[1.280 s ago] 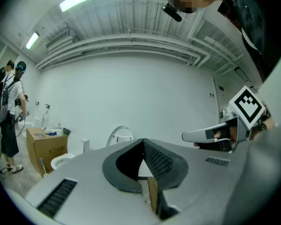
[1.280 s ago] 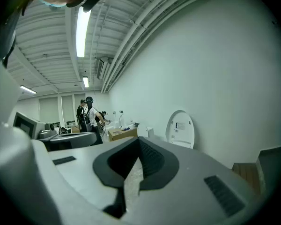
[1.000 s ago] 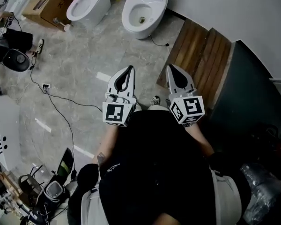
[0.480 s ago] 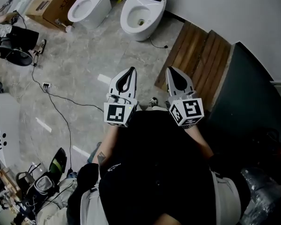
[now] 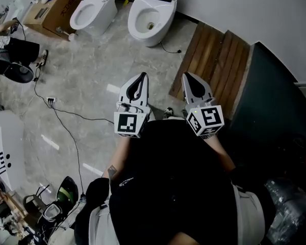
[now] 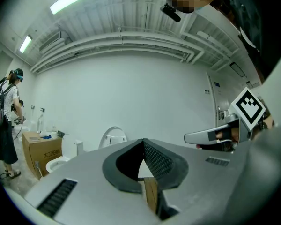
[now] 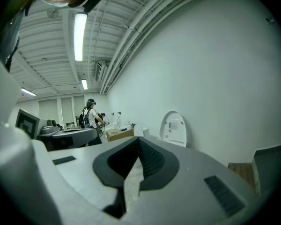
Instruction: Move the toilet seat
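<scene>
Both claws are held out ahead of me.

Left matte-grey moulded gripper [image 5: 141,76]: its ribbed black pads [image 6: 155,159] are pressed together with nothing between them. Right matte-grey moulded gripper [image 5: 186,75]: likewise pressed together and empty.

Below them I see glossy grey marbled floor tiles [image 5: 92,70], with a thin black cable [image 5: 53,102] trailing across. Near the right claw is a brown slatted wooden platform [image 5: 214,60].

Farther on, at the plain white wall, stands a smooth white ceramic toilet [image 5: 152,14] with its bowl open. Its oval white plastic toilet seat [image 7: 174,128] stands raised, well apart from both claws. A second, squarer white toilet [image 5: 92,9] stands to its left.
</scene>
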{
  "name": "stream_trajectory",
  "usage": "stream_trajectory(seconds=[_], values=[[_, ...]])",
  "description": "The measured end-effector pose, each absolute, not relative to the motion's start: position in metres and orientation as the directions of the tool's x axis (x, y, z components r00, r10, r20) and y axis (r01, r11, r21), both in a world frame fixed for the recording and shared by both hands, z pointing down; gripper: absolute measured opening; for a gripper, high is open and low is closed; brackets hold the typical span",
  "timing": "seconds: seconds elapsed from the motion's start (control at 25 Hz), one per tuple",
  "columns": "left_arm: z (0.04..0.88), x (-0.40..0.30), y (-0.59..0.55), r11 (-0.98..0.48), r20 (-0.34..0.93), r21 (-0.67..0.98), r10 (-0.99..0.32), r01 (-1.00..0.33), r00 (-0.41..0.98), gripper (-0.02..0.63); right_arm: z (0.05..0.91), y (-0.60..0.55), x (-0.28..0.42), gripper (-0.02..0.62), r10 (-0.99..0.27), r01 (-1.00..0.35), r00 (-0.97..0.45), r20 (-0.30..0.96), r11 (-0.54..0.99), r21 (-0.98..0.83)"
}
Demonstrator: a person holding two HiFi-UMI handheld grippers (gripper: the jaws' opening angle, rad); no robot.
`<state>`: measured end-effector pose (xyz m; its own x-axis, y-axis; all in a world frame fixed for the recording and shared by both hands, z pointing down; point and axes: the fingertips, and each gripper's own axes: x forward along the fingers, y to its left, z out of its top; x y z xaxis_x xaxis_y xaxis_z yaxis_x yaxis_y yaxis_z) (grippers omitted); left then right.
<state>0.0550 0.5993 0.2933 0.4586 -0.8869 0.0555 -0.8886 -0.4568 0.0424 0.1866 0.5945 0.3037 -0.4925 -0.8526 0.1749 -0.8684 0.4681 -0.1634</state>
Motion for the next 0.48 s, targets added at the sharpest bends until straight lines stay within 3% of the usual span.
stream_trajectory(seconds=[0.48], values=[[0.286, -0.029, 0.519, -0.466, 0.01, 0.093, -0.883, -0.88, 0.469, 0.009, 0.289, 0.52, 0.096, 0.014, -0.863, -0.877, -0.481, 0.156, 0.471, -0.095]])
